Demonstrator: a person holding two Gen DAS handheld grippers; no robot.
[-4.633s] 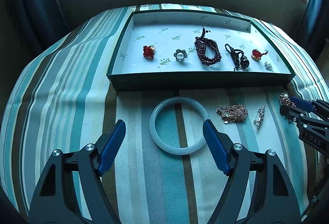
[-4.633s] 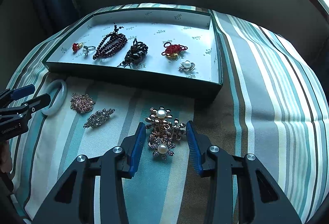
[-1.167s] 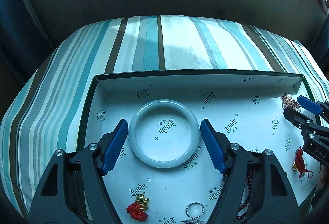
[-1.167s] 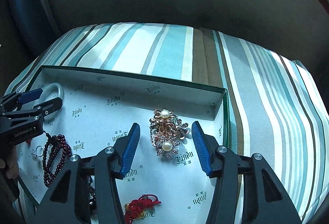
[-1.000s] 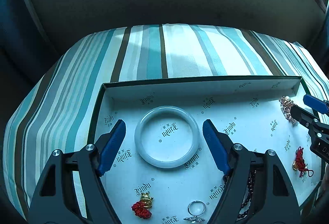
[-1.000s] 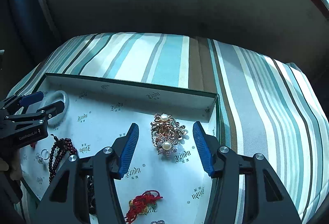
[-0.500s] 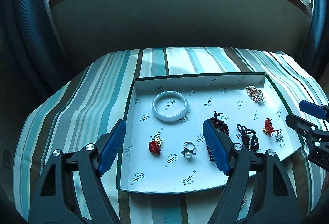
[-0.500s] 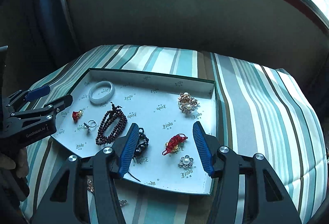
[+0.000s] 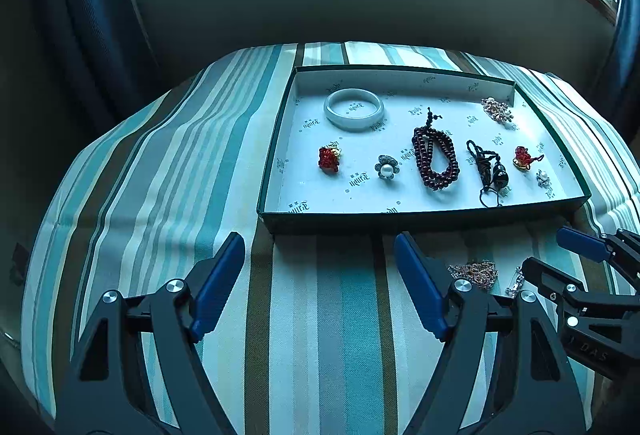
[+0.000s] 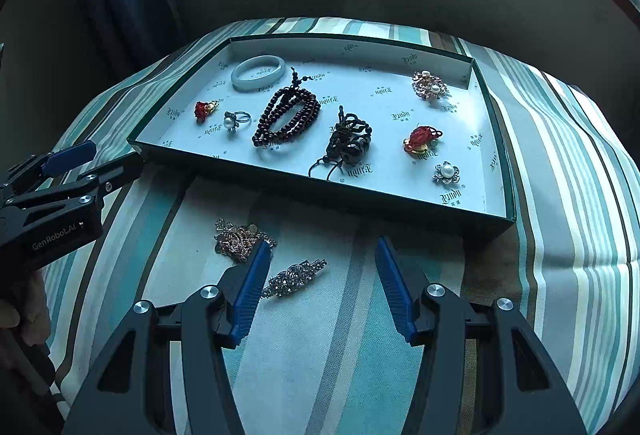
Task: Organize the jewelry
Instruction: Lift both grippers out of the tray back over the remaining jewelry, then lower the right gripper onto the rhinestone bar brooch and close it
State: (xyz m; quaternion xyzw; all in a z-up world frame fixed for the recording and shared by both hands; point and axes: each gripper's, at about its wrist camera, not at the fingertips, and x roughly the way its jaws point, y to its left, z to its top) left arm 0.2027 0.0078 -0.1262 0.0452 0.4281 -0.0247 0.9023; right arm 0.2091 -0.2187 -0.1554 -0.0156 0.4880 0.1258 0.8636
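**Most pieces are in the box, two wait on the cloth**

We go from left to right. Our left gripper point(image 9: 320, 283) hangs over the striped cloth point(image 9: 168, 171), in front of the near left corner of the box point(image 9: 400, 221); its fingers are spread wide and nothing is between them.

Inside the box we count eight pieces already placed. At the far left corner lies the pale bangle point(image 9: 354, 109). Along the near edge follow the small red charm point(image 9: 329, 158), the pearl ring point(image 9: 386, 168), the dark red bead bracelet point(image 9: 435, 160), the black cord pendant point(image 9: 490, 169), the red knot charm point(image 9: 524, 157) and the little pearl flower point(image 9: 543, 177) close to the near right corner. At the far right corner sits the gold pearl brooch point(image 9: 497, 109). All lie apart from each other, so we judge this part as done.

Two pieces are left on the cloth, just in front of the near edge of the box: the pink-gold chain point(image 10: 239, 240), in a heap, and the silver crystal brooch point(image 10: 295, 277) beside it.

Our right gripper point(image 10: 318, 285) is over this place. Its fingers are spread and empty; the silver crystal brooch lies between them, close to the left finger, not pinched. We think these two pieces are the remaining work.
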